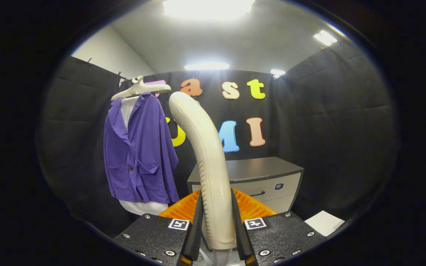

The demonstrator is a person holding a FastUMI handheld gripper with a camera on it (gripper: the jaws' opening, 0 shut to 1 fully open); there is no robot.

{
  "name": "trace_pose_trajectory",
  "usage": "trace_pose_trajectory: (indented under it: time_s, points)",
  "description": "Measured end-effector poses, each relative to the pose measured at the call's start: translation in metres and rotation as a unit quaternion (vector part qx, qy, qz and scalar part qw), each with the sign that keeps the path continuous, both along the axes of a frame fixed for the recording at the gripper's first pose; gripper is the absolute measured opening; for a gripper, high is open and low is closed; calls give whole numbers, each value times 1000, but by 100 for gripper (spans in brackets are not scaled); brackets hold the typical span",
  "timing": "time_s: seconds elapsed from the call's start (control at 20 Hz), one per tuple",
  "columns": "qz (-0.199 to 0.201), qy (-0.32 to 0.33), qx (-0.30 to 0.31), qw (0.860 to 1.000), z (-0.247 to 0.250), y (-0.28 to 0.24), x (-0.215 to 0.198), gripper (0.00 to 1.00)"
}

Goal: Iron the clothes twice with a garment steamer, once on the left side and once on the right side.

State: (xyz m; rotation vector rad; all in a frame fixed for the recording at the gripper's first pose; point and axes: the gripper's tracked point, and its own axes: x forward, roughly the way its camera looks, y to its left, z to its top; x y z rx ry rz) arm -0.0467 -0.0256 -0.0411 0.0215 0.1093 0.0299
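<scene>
The gripper [216,218] is closed on the steamer handle [209,166]: both fingers [195,229] press against the handle's opposite sides near its lower end, with no gap visible between finger and handle on either side. The handle is a cream-coloured, curved plastic piece that rises from between the fingers, arcs upward and bends over toward the jacket at its top end. A ribbed strip runs along the handle's edge on the side nearest the jacket, close to the fingers. The purple jacket [139,155] hangs well beyond the fingers, to the side of the handle and apart from it. It hangs on a pale hanger [141,88] against the black booth wall [327,122]. The jacket front is open at the collar, with a white garment [126,111] showing underneath at the neck and again below the hem. Two patch pockets and one button are visible on the jacket front. Behind the handle, on the side opposite the jacket, stands a grey cabinet [257,177] with a dark top, a drawer pull and a small square panel on its front. An orange ribbed part [250,207] shows just behind the fingers on both sides of the handle, in front of the cabinet. A white sheet [324,222] lies low beside the cabinet, on the side farthest from the jacket.
</scene>
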Motion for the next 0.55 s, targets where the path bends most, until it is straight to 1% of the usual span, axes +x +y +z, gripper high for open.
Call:
trace_pose_trajectory:
  time_s: [0.15, 0.3, 0.55]
  points:
    - [5, 2, -3, 1000, -3, 3, 1, 40]
    - [3, -11, -21, 1000, 1, 3, 3, 40]
    - [14, -7, -20, 1000, -4, 8, 2, 40]
